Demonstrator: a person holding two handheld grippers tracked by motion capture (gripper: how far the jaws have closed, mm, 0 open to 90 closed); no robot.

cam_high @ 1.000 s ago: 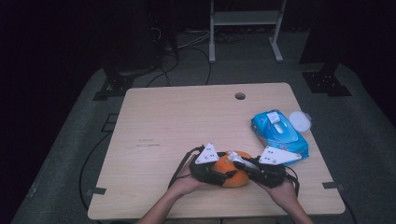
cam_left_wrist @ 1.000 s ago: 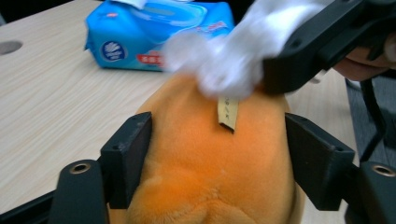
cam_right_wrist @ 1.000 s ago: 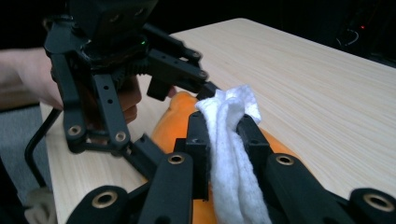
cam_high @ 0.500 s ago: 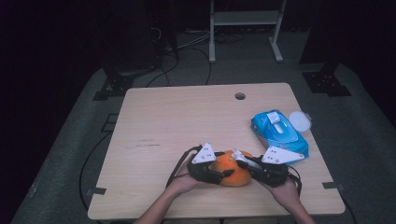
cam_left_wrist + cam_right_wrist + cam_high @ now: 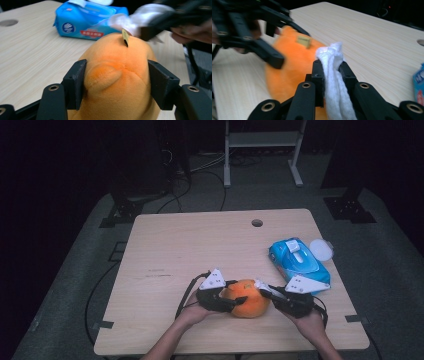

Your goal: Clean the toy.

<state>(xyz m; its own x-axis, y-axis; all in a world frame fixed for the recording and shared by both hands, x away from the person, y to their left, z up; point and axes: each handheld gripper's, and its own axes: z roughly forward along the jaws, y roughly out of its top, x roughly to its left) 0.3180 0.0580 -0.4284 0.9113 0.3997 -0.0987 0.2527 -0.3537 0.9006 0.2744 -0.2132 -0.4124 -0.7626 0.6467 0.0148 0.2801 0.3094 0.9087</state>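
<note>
At the near edge of the table (image 5: 165,250), the person's 2 forearms are cut off by the bottom of the high view, and both hands are partly covered by the grippers they hold. The underside of the orange plush toy (image 5: 247,298) is hidden against the wood. It lies near the front edge, between the 2 grippers.

The left gripper (image 5: 231,301) has its 2 jaws on either flank of the toy. In the left gripper view the pads (image 5: 76,83) press into the plush, which bulges between them; the jaws have just been closing on it. A small tan tag (image 5: 125,37) stands up from the toy's top.

The right gripper (image 5: 264,288) meets the toy from the other side. In the right gripper view its jaws are nearly together, pinching a folded white wipe (image 5: 333,75) whose bunched tip touches the plush beside the tag. The wipe's lower end runs out of the picture.

Farther back on the right lies a blue pack of wipes (image 5: 299,261), with a round white lid (image 5: 320,249) just beside it. A small hole (image 5: 257,223) sits near the far edge.
</note>
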